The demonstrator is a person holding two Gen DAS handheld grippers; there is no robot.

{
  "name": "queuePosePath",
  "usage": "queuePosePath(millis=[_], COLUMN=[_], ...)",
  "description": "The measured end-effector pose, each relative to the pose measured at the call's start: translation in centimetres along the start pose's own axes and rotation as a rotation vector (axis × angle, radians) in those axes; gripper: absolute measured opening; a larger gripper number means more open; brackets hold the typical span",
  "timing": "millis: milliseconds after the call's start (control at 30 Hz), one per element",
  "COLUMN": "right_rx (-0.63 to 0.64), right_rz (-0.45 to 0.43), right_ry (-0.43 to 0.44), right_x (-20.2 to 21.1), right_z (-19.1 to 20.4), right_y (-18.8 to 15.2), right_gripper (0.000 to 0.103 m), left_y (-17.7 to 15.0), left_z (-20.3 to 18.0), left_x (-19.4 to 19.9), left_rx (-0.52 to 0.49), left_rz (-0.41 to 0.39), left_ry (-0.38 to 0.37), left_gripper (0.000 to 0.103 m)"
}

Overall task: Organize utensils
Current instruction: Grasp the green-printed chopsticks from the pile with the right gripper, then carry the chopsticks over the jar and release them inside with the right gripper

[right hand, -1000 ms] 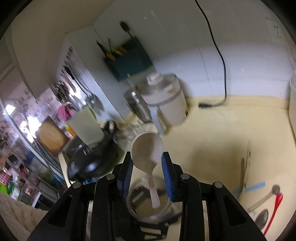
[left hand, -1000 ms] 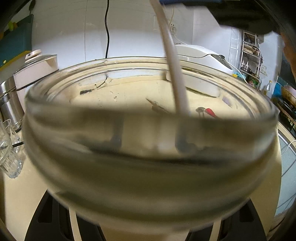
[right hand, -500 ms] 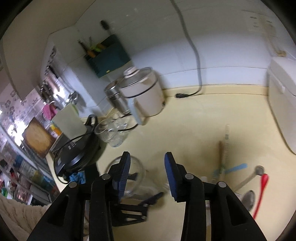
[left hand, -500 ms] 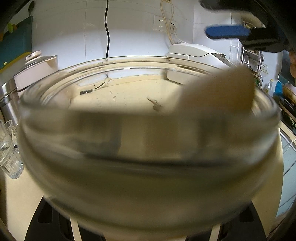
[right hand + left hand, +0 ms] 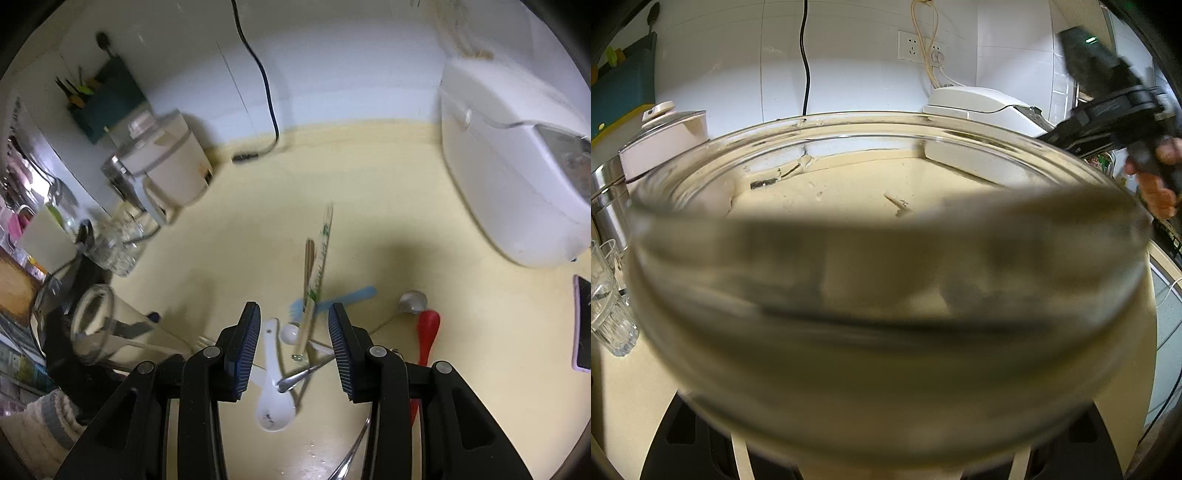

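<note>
My left gripper is shut on a clear glass jar (image 5: 886,295) that fills the left wrist view and hides the fingers; the jar also shows tilted at the left of the right wrist view (image 5: 110,328), with a pale spoon handle (image 5: 147,347) inside it. My right gripper (image 5: 293,339) is open and empty above a pile of utensils on the counter: a white ceramic spoon (image 5: 273,391), a blue spoon (image 5: 340,299), chopsticks (image 5: 314,266), a red spoon (image 5: 426,332) and a metal spoon (image 5: 412,301).
A white rice cooker (image 5: 517,166) stands at the right, a white pot (image 5: 170,162) and drinking glasses (image 5: 118,243) at the left. A black cable (image 5: 258,74) hangs down the wall. A phone (image 5: 583,321) lies at the far right edge.
My right gripper let the pale spoon drop into the jar, opened, and swung right over the utensil pile. The left gripper keeps holding the jar.
</note>
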State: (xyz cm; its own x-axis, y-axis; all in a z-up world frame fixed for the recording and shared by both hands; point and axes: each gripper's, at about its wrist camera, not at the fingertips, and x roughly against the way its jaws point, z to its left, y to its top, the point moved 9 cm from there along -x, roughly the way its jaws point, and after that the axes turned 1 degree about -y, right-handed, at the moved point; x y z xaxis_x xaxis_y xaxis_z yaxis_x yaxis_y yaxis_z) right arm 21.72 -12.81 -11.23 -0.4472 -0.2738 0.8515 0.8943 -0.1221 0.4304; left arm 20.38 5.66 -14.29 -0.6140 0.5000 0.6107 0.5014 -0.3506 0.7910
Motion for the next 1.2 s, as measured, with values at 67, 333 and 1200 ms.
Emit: queuePosePath(millis=[67,333,1200], right_rx=[-0.007,0.012,-0.128], right_rz=[0.042,0.171,-0.059], right_ry=[0.0,-0.042,0.244], right_x=[-2.4,-11.4,-2.2], right_z=[-0.5,-0.8,3.2], right_y=[0.4,2.5,1.2], right_gripper=[0.039,0.039,0.009], left_y=[0.0,0.0,-0.1], left_z=[0.0,0.0,0.1], left_x=[0.0,0.0,0.0], left_rx=[0.0,0.0,0.002], left_rz=[0.0,0.0,0.0], left_ry=[0.001,0.001,0.001], left_gripper=[0.072,0.072,0.072])
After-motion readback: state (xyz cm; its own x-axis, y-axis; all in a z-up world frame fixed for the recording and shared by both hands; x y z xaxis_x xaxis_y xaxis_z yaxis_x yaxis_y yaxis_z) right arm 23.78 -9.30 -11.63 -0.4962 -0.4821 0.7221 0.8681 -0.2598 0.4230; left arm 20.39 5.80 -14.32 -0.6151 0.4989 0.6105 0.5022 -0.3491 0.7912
